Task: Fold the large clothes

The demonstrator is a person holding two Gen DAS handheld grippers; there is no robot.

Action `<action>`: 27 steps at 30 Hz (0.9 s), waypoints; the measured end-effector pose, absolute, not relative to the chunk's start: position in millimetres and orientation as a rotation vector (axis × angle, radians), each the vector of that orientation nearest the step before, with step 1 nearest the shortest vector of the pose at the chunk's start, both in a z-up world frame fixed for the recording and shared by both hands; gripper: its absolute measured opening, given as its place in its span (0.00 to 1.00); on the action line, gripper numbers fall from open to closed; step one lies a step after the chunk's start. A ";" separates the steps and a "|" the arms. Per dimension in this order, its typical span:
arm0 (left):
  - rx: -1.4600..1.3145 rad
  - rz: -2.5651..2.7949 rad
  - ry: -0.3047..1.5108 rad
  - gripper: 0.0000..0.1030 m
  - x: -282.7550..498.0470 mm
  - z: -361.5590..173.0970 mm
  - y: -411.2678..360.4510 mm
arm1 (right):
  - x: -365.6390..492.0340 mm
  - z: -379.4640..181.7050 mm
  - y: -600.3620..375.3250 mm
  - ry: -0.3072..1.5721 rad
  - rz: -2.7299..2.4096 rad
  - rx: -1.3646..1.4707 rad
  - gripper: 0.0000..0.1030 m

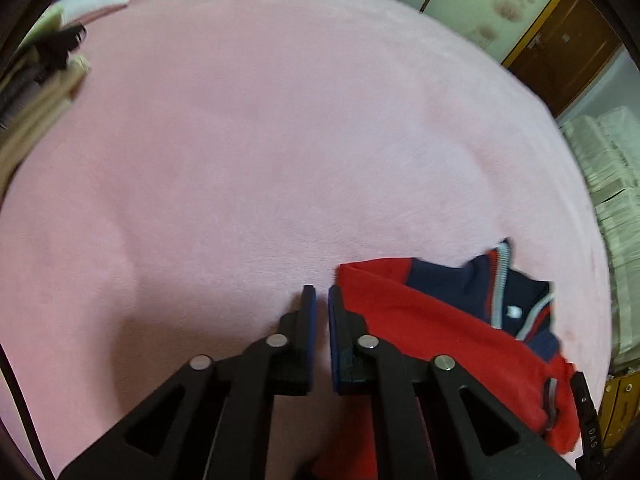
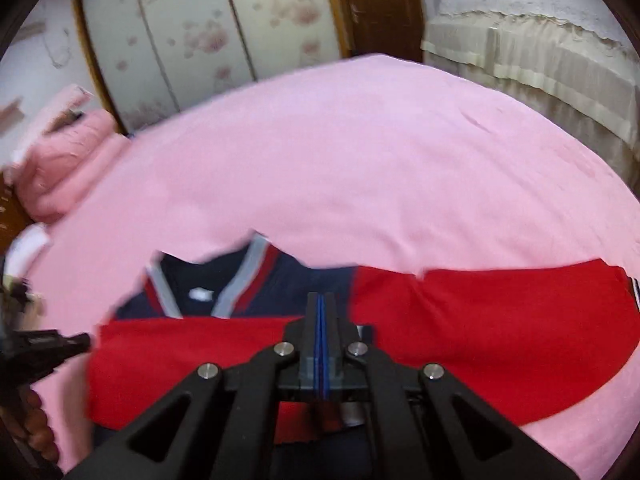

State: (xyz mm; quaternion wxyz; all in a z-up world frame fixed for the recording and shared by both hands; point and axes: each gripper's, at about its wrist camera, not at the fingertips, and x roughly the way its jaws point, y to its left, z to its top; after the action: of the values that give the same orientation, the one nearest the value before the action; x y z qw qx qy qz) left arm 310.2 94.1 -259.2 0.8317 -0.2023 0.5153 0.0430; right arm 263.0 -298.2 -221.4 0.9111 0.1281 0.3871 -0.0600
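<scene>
A red and navy jacket (image 2: 460, 320) with grey and red collar stripes lies partly folded on the pink bed (image 2: 360, 160). In the left wrist view the jacket (image 1: 420, 320) lies to the right of my left gripper (image 1: 322, 294), whose jaws stand a small gap apart with nothing between them, beside the garment's left edge. My right gripper (image 2: 320, 300) is above the jacket's middle with its blue pads pressed together; no cloth shows between them. The left gripper's tip (image 2: 76, 342) shows at the jacket's left edge in the right wrist view.
A stack of folded clothes (image 1: 36, 92) sits at the bed's far left. Pink pillows (image 2: 64, 168) lie at the head. A wardrobe with floral doors (image 2: 208, 32) and a cream-covered piece of furniture (image 2: 540, 52) stand beyond the bed.
</scene>
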 end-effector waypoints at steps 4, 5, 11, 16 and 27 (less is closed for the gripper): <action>-0.520 -0.063 1.165 0.03 300.8 -252.8 68.7 | 265.8 -234.7 -290.0 0.912 0.065 0.537 0.00; -0.545 -0.096 1.195 0.03 298.5 -255.6 62.8 | 268.8 -246.1 -281.5 0.967 0.089 0.620 0.00; -0.540 -0.086 1.311 0.03 273.2 -289.6 27.9 | 265.3 -293.7 -264.4 1.106 0.088 0.736 0.00; -0.521 -0.024 1.292 0.01 264.5 -292.4 55.4 | 242.6 -278.5 -307.1 1.052 -0.062 0.541 0.00; -0.342 0.015 1.346 0.01 268.7 -283.4 57.2 | 236.5 -268.1 -316.6 1.099 -0.095 0.563 0.00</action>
State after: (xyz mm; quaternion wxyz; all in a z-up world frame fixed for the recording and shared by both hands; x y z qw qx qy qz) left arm 268.7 57.2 -283.4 0.7685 -0.1575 0.6202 0.0069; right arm 236.5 -316.6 -268.1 0.8143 0.2639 0.5151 -0.0443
